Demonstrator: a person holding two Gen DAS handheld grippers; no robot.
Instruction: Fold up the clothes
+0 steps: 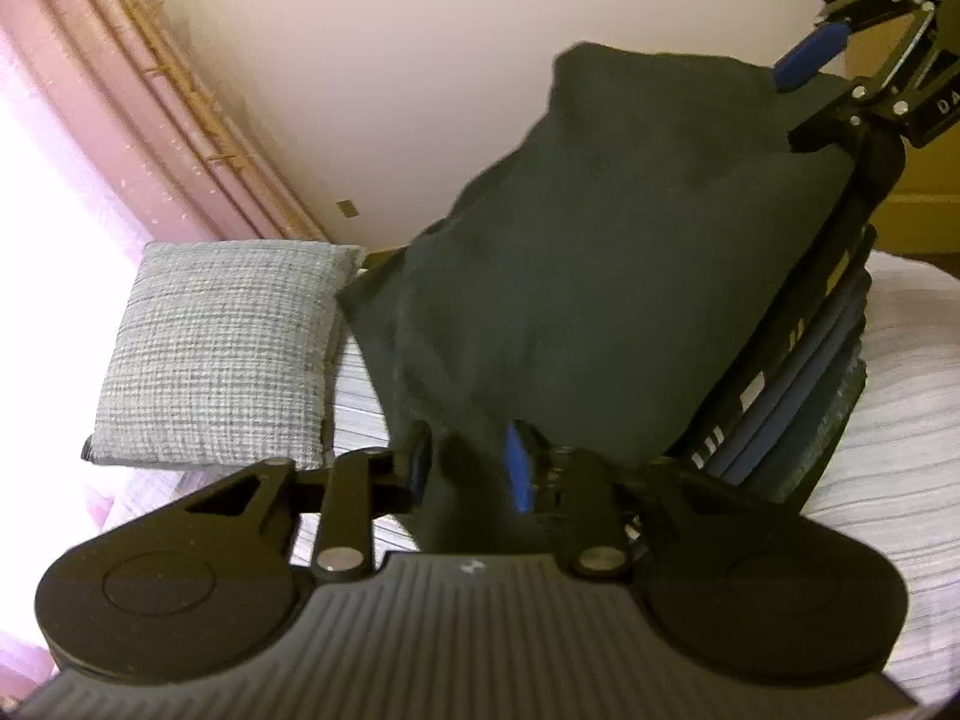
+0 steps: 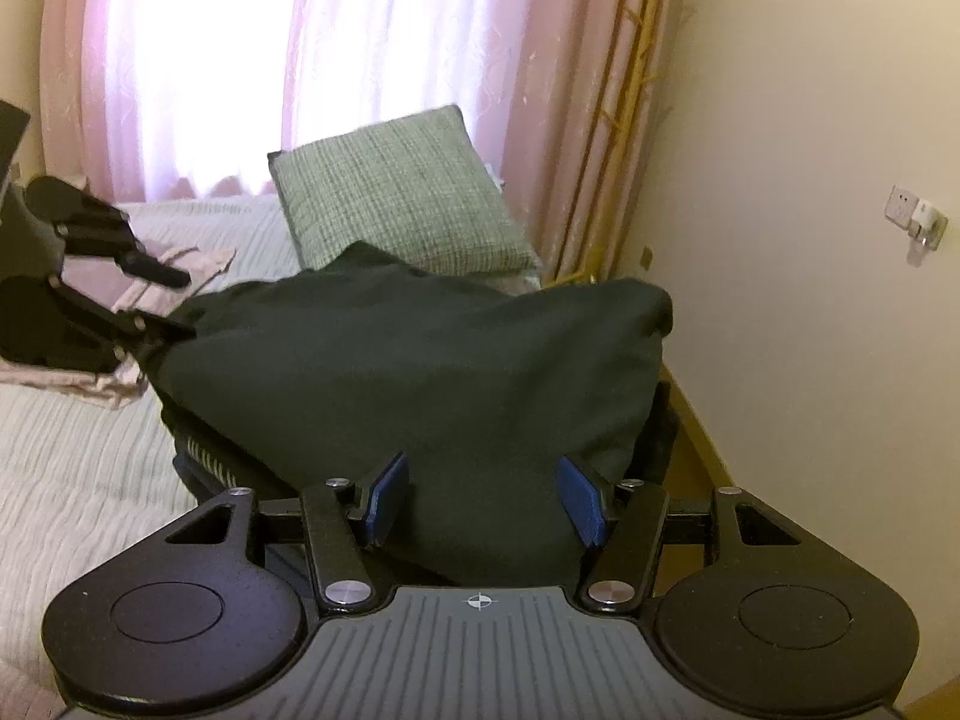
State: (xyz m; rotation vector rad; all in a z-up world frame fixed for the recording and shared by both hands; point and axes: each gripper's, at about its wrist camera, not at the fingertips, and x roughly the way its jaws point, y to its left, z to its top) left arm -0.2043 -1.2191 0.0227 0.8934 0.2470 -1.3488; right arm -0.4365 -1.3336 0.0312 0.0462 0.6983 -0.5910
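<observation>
The left gripper (image 1: 474, 468) has its blue-padded fingers (image 1: 517, 474) drawn in on a bunched edge of the dark green garment (image 1: 570, 276), which it grasps. The right gripper (image 2: 480, 501) stands with its blue pads (image 2: 384, 498) spread to either side of the same cloth; the fabric fills the gap between them, and whether they press on it cannot be told. The garment stretches between the two grippers and drapes over a dark basket (image 1: 798, 360) just beyond them, holding what look like folded blue items. Past the garment, a grey woven cushion (image 2: 396, 192) leans before pink curtains (image 2: 180, 60). A pale pink cloth (image 2: 150, 276) lies beside the left gripper on the striped bedspread (image 2: 72, 432).
</observation>
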